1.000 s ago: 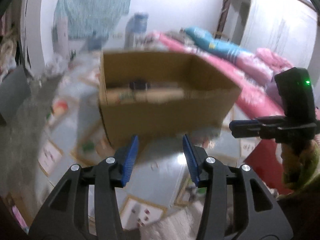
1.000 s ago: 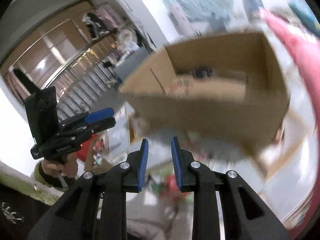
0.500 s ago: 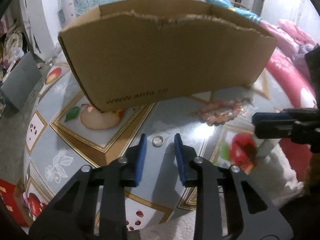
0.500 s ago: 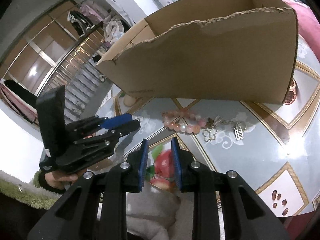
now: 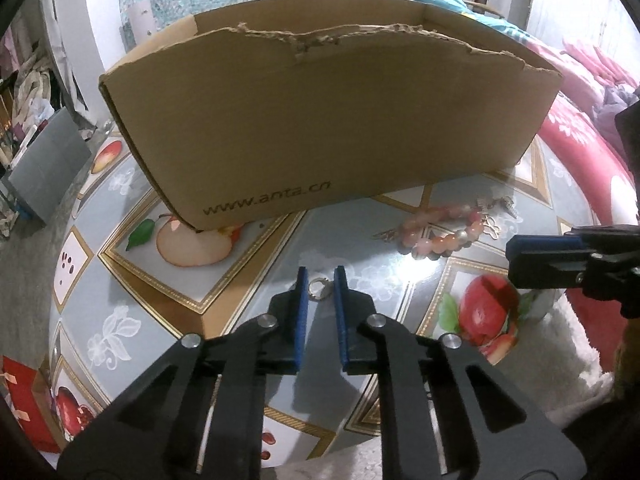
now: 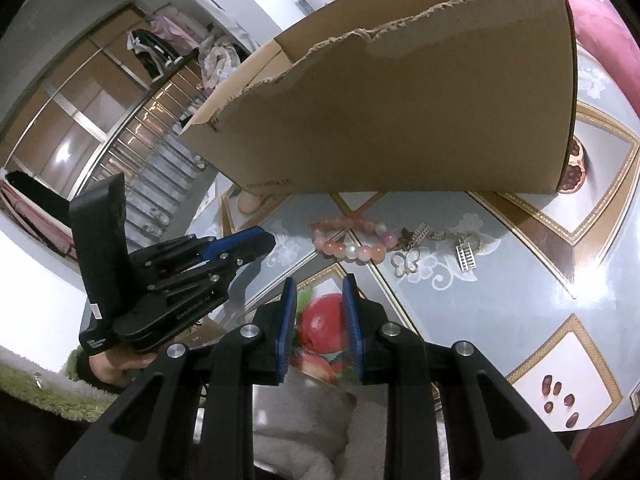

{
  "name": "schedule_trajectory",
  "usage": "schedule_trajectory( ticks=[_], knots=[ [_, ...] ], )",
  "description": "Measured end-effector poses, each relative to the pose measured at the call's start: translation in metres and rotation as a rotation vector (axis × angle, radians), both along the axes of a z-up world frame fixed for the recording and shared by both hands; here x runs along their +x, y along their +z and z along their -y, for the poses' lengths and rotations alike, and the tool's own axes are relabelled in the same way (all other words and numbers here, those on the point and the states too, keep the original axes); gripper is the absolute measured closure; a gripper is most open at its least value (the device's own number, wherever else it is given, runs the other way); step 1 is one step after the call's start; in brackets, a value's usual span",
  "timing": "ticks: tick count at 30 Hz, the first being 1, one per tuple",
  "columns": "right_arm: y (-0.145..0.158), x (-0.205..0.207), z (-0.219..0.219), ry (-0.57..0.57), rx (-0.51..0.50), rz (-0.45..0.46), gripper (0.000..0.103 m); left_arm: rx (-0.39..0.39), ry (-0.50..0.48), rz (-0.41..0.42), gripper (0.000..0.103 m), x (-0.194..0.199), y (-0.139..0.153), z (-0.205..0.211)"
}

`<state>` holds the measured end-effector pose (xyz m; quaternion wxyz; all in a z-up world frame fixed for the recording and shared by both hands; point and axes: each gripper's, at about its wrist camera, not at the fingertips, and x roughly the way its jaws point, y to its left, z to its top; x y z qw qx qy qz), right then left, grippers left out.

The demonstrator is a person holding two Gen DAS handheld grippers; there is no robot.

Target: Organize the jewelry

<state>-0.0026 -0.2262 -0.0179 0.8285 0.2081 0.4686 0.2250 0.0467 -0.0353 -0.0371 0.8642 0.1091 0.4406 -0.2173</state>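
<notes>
Left wrist view: left gripper [image 5: 320,280] at frame centre, fingers narrow w/ a gap, straddling a small silver ring [image 5: 319,289] lying on the worktop [image 5: 360,264]; can't tell if the pads touch it. Cardboard box [image 5: 328,120] fills the upper frame. Pink bead bracelet [image 5: 442,232] w/ silver charms lies right of centre, near the box base. Right gripper [image 5: 516,258] enters at right edge. Right wrist view: right gripper [image 6: 319,294] at lower centre, fingers narrow, holding nothing, just below the bracelet [image 6: 352,242]; butterfly charm [image 6: 406,262] beside it.
</notes>
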Motion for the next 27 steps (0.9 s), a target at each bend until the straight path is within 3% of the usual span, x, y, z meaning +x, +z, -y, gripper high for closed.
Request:
schedule_trajectory(
  ticks=[14,15,20,27],
  knots=[
    [0.004,0.0,0.0,-0.018,-0.03,0.02,0.079,-0.038,0.003,-0.003,0.095,-0.002,0.003,-0.007],
    [0.005,0.0,-0.001,-0.018,-0.039,0.026,0.079,-0.042,0.003,-0.003,0.101,-0.002,0.004,-0.009],
    [0.01,0.001,-0.01,0.0,-0.111,0.064,0.079,-0.056,0.009,-0.012,0.102,0.0,0.003,-0.017],
    [0.013,0.003,-0.02,0.024,-0.133,0.082,0.079,-0.139,0.013,0.005,0.101,0.0,0.013,-0.034]
  ],
)
